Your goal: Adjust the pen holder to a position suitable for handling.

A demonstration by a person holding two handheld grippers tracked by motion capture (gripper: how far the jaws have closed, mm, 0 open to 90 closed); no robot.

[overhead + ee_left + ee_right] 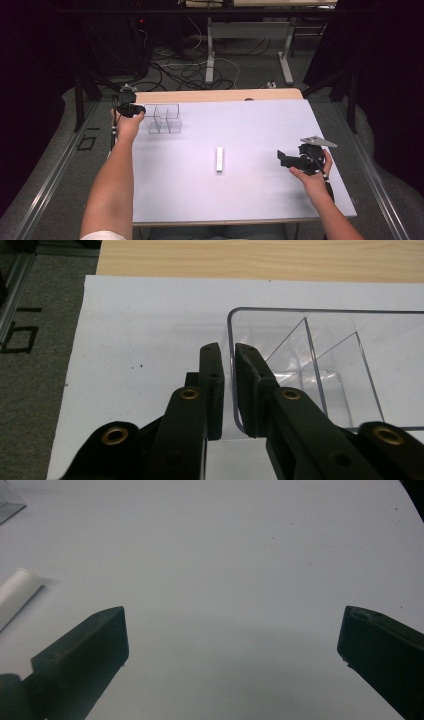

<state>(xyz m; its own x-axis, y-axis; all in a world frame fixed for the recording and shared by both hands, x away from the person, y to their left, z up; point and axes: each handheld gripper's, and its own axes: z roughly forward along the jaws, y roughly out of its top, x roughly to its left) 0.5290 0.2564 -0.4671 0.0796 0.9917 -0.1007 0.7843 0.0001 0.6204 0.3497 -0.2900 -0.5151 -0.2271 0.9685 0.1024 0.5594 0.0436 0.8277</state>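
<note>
Left gripper view is showing the left gripper [229, 390] clenching the near-left wall of the clear divided box [350, 355], which is sitting at the table's [260, 200] far left corner. Its long axis is running rightward from that grip. The right gripper [232, 645] is resting open, well apart.

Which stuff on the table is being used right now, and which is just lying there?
Being used:
- clear plastic box with dividers; its end wall sits between the pads
- left tongs, closed on that wall

Just lying about:
- white stick in the middle of the table, untouched
- right tongs, wide open over bare table, holding nothing
</note>
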